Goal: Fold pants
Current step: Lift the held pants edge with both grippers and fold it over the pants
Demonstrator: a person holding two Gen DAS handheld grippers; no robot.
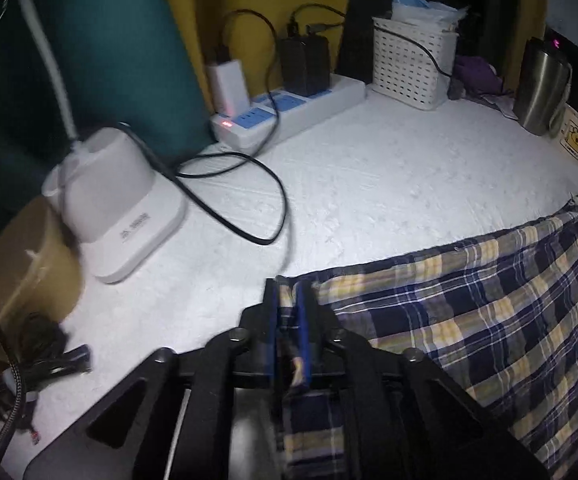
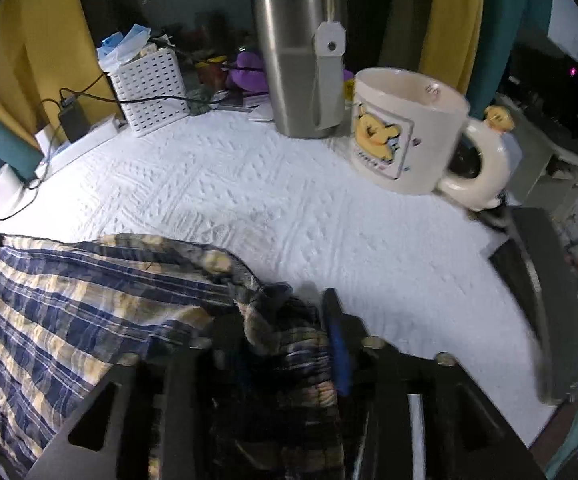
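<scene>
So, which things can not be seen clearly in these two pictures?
- Pants: left wrist view, cut off by the right and bottom edges.
- Left finger of the right gripper: right wrist view, covered by bunched cloth.
- Print on the lamp base: left wrist view, blurred.

Thin, crinkled plaid cotton pants (image 1: pixel 489 300) lie on a table (image 1: pixel 369 184) covered in white embossed, quilted-looking fabric. A brushed stainless-steel tumbler (image 2: pixel 293 64) stands beside a glossy ceramic mug (image 2: pixel 405 128). The perforated basket (image 1: pixel 409 64) and power strip (image 1: pixel 289 116) are smooth white plastic; the lamp base (image 1: pixel 129 208) is matt.
</scene>
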